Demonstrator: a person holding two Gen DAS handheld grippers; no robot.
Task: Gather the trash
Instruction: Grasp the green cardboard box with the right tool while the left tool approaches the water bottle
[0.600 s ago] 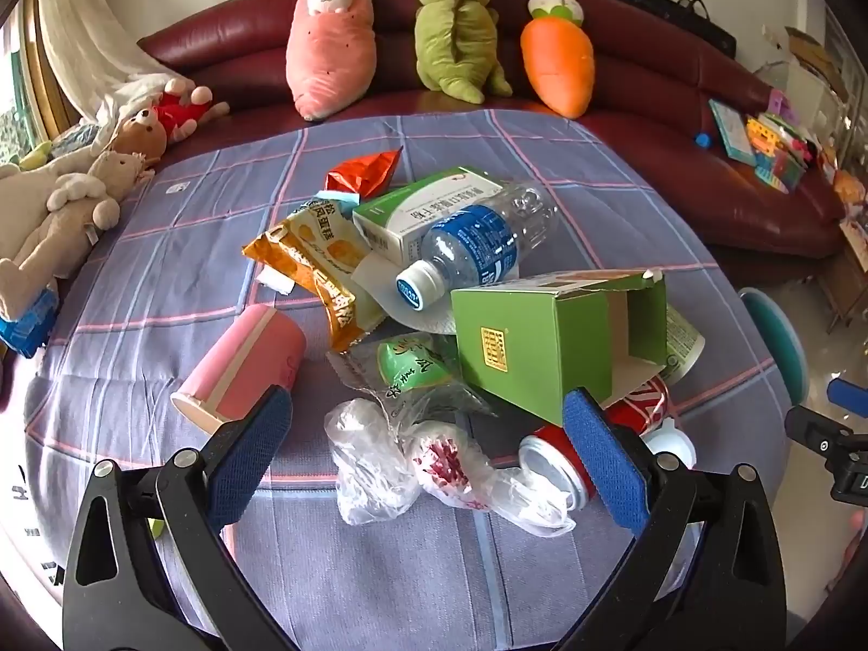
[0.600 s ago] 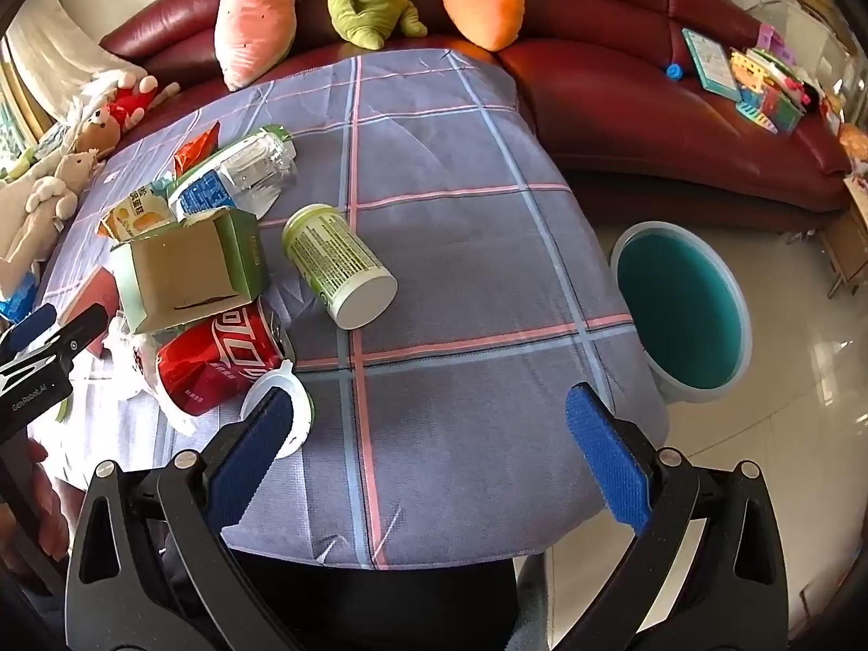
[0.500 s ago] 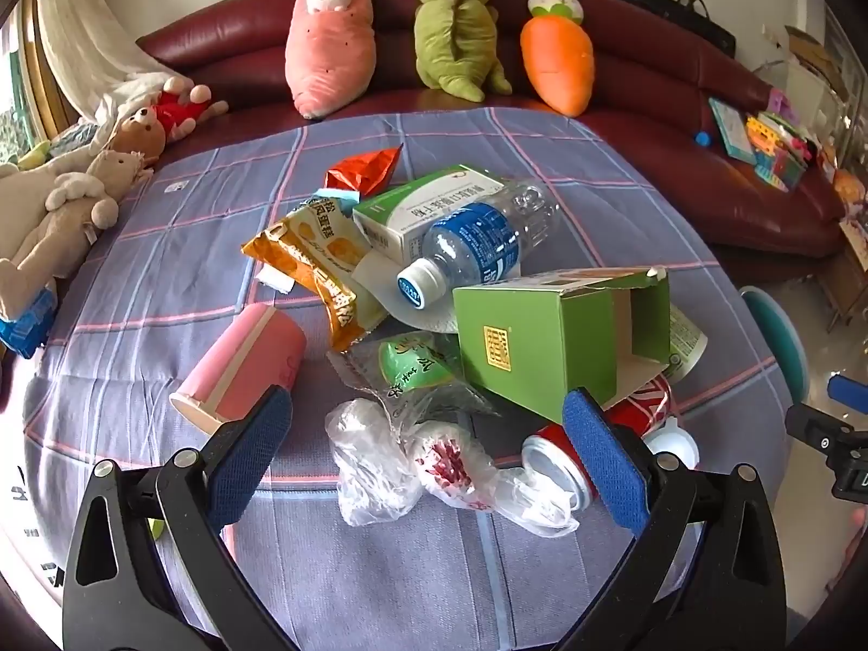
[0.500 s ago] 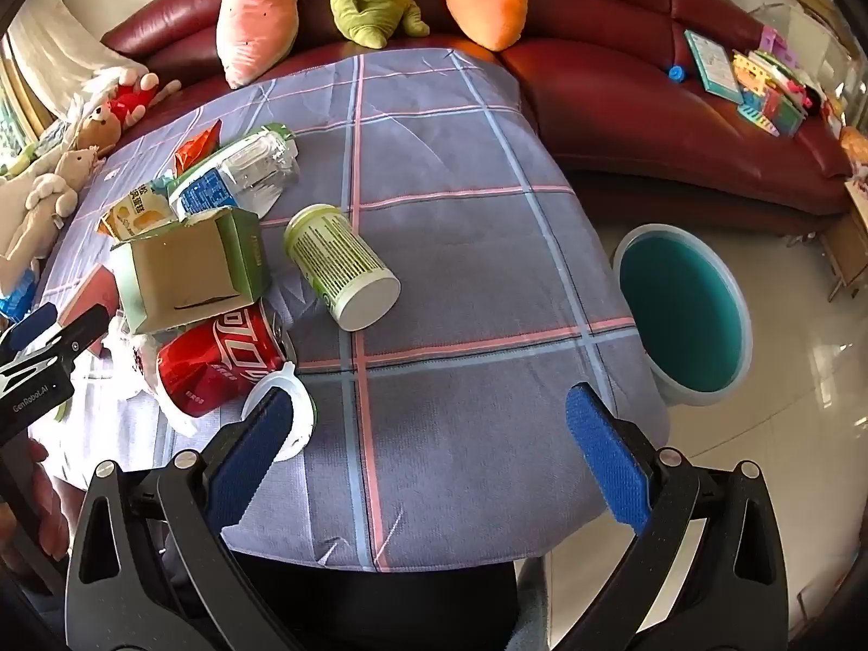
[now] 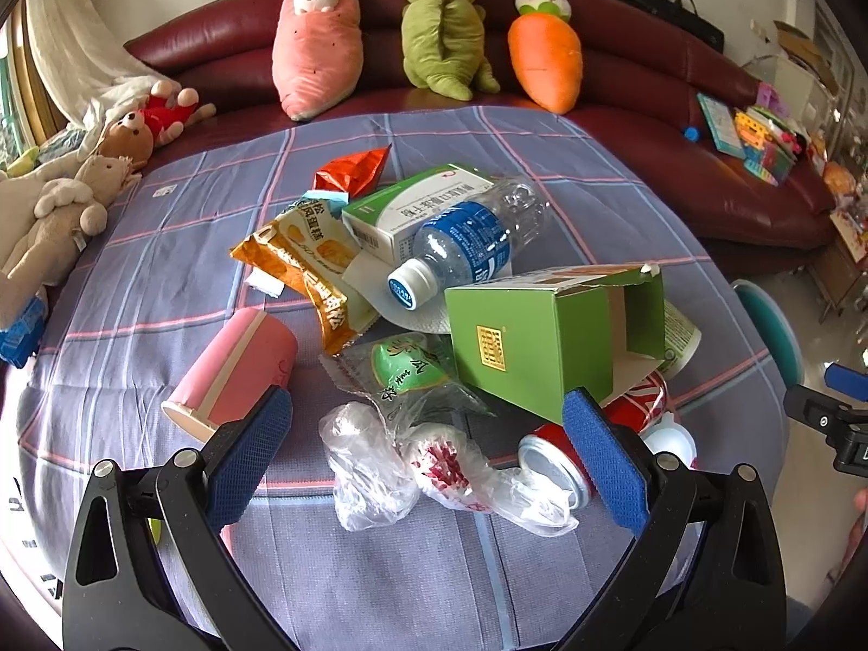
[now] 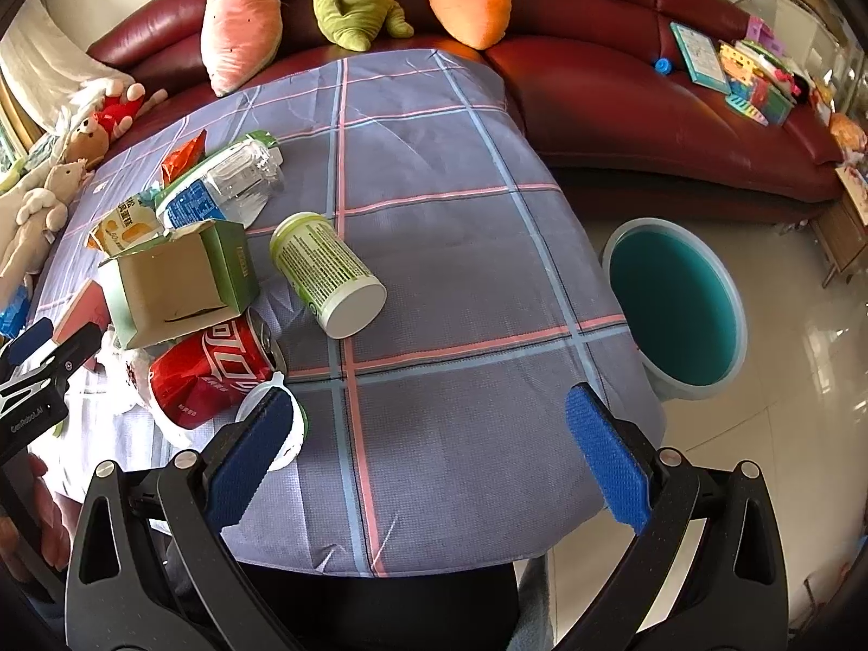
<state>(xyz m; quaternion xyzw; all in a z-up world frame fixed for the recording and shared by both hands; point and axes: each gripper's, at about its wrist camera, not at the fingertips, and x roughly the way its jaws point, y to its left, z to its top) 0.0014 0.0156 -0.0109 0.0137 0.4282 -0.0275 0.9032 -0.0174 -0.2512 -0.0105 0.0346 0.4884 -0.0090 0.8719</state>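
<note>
A heap of trash lies on the checked tablecloth (image 5: 163, 249): a green carton (image 5: 542, 342), a water bottle (image 5: 466, 244), a red cola can (image 6: 211, 374), crumpled clear plastic bags (image 5: 434, 466), a pink paper cup (image 5: 233, 369), a yellow snack bag (image 5: 304, 266) and a green-labelled cup (image 6: 325, 271). My left gripper (image 5: 428, 461) is open, hovering just above the plastic bags. My right gripper (image 6: 428, 450) is open and empty over the table's near right part; the cola can is by its left finger. A teal bin (image 6: 678, 304) stands on the floor right of the table.
A dark red sofa (image 6: 624, 97) curves behind the table with plush toys (image 5: 445, 21) on it. More stuffed animals (image 5: 59, 200) sit at the left. Books and toys (image 6: 748, 81) lie on the sofa's right end. Tiled floor (image 6: 786, 434) is to the right.
Both grippers have crept slightly forward toward the table; nothing was grasped and the trash has not moved.
</note>
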